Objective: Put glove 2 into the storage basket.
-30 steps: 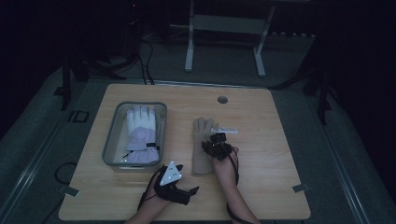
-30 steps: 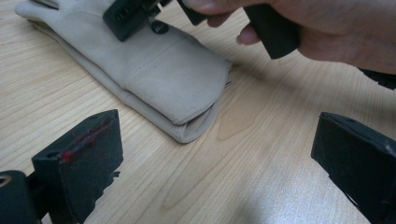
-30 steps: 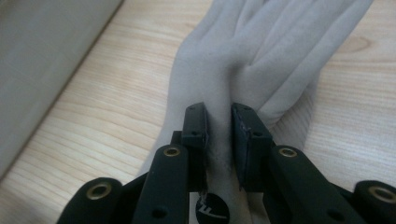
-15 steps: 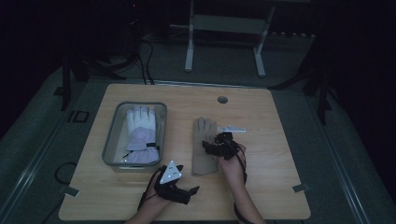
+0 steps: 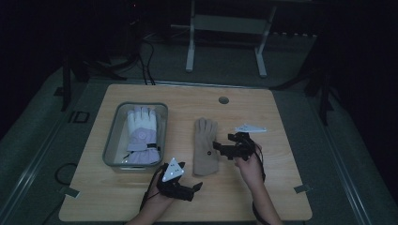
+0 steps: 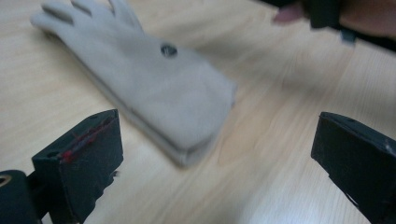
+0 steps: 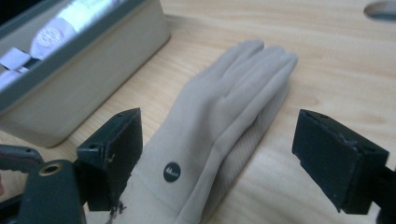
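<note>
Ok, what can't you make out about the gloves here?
- Beige glove: round badge lettering too small, right gripper view.
- Its fingertips: cut off by the top edge, left gripper view.
- White glove in the grey bin: cuff tag too small and dim, high view.

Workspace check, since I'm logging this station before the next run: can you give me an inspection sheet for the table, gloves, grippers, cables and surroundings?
Surface: wooden table, round hole near the far edge.
Job's things: beige glove lying flat on the table, fingers toward the far edge; white glove inside the grey bin.
Clutter: nothing seen.
Grippers: right gripper open beside the beige glove, its jaws have just been opening, nothing pinched; left gripper open near the glove's cuff.
Cables: a black cable trails from the left gripper; more on the floor.
Surroundings: dark room, metal stand behind the table.
</note>
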### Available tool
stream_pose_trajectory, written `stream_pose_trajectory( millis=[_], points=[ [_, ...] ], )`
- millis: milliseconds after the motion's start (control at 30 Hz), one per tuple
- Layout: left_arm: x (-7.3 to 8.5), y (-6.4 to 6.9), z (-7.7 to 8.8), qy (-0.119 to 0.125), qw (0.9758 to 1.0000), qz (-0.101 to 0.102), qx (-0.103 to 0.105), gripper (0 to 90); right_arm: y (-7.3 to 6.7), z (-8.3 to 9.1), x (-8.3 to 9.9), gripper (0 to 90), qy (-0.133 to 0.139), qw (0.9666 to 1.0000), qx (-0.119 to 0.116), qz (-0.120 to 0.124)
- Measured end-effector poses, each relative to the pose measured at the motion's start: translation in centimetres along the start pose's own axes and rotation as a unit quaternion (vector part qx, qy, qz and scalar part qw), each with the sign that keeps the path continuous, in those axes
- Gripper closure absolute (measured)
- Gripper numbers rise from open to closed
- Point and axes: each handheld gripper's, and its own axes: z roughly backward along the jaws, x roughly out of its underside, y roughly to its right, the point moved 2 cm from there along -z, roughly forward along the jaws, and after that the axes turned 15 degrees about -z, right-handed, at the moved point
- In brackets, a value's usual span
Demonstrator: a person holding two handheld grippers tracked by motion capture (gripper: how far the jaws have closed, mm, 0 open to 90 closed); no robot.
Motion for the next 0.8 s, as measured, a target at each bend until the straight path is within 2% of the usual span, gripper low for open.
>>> stream_pose_trajectory(
  millis=[33, 67, 100, 133, 167, 233, 267, 300, 367, 400, 467, 500, 533, 567, 600, 667, 700, 767, 800],
  points=[
    [-0.4, -0.2, 0.1, 0.007, 0.9999, 0.008, -0.003, 2.6, 0.0, 0.1, -0.3, 14.9, 0.0, 1.0, -0.001, 0.001],
    [-0.4, -0.2, 0.1, 0.007, 0.9999, 0.008, -0.003, 2.6, 0.1, 0.2, -0.7, 14.9, -0.006, 1.0, 0.004, -0.006],
    [-0.6, -0.3, 0.0, 0.003, 0.9999, 0.014, -0.006, 2.6, 0.1, 0.2, -0.7, 14.9, -0.006, 1.0, 0.004, -0.006],
    [-1.1, -0.5, -0.2, -0.008, 0.9998, 0.019, -0.003, 2.5, 0.0, 0.0, -1.2, 12.0, -0.018, 0.9997, 0.019, -0.003],
    [-1.1, -0.5, -0.2, -0.008, 0.9998, 0.019, -0.003, 2.5, 0.0, -0.1, -1.4, 10.4, -0.021, 0.9996, 0.018, 0.003],
    [-1.6, -0.5, -0.6, -0.03, 0.9994, 0.018, -0.003, 2.5, 0.0, -0.3, -1.6, 10.4, -0.022, 0.9996, 0.017, 0.001],
    [-2.1, -0.7, -1.2, -0.052, 0.9985, 0.016, -0.005, 2.5, 0.0, -1.0, -2.0, 10.8, -0.038, 0.999, 0.023, -0.008],
    [-2.4, -0.8, -1.4, -0.057, 0.9982, 0.019, -0.002, 2.5, 0.0, -1.4, -2.1, 14.6, -0.043, 0.9989, 0.018, -0.012],
    [-2.6, -0.9, -1.8, -0.062, 0.9978, 0.024, -0.003, 2.9, 0.2, -1.7, -2.3, 16.0, -0.041, 0.9988, 0.02, -0.018],
    [-3.0, -1.0, -2.2, -0.069, 0.9972, 0.029, 0.003, 2.9, 0.4, -2.1, -2.5, 22.0, -0.041, 0.9985, 0.028, -0.021],
    [-3.5, -1.2, -2.8, -0.075, 0.9968, 0.027, -0.005, 13.6, 1.3, -3.3, -3.1, 40.3, -0.05, 0.9974, 0.041, -0.032],
    [-3.9, -1.4, -3.0, -0.074, 0.9969, 0.022, -0.019, 18.8, 1.6, -3.9, -3.3, 39.7, -0.056, 0.9965, 0.047, -0.042],
    [-4.3, -1.7, -3.5, -0.079, 0.9965, 0.023, -0.013, 22.9, 1.8, -4.3, -3.4, 42.9, -0.059, 0.9959, 0.046, -0.051],
    [-4.4, -1.7, -3.8, -0.08, 0.9965, 0.023, -0.002, 33.2, 1.9, -4.7, -3.5, 43.6, -0.064, 0.9953, 0.047, -0.056],
    [-4.4, -1.7, -3.8, -0.08, 0.9965, 0.023, -0.002, 40.1, 1.9, -4.7, -3.5, 43.6, -0.064, 0.9953, 0.047, -0.056],
    [-4.4, -1.8, -4.3, -0.101, 0.9947, 0.02, 0.003, 41.0, 1.9, -5.6, -3.4, 42.0, -0.07, 0.9942, 0.059, -0.056],
    [-4.1, -1.8, -5.0, -0.122, 0.9924, 0.016, 0.002, 48.1, 2.0, -6.4, -3.3, 34.9, -0.08, 0.9927, 0.064, -0.064],
    [-3.7, -1.8, -5.5, -0.142, 0.9897, 0.019, 0.01, 53.6, 2.0, -7.2, -3.0, 28.1, -0.094, 0.9908, 0.065, -0.071],
    [-3.5, -1.9, -5.7, -0.15, 0.9885, 0.018, 0.011, 54.4, 2.0, -7.6, -2.7, 28.3, -0.099, 0.9899, 0.071, -0.072]
  ],
)
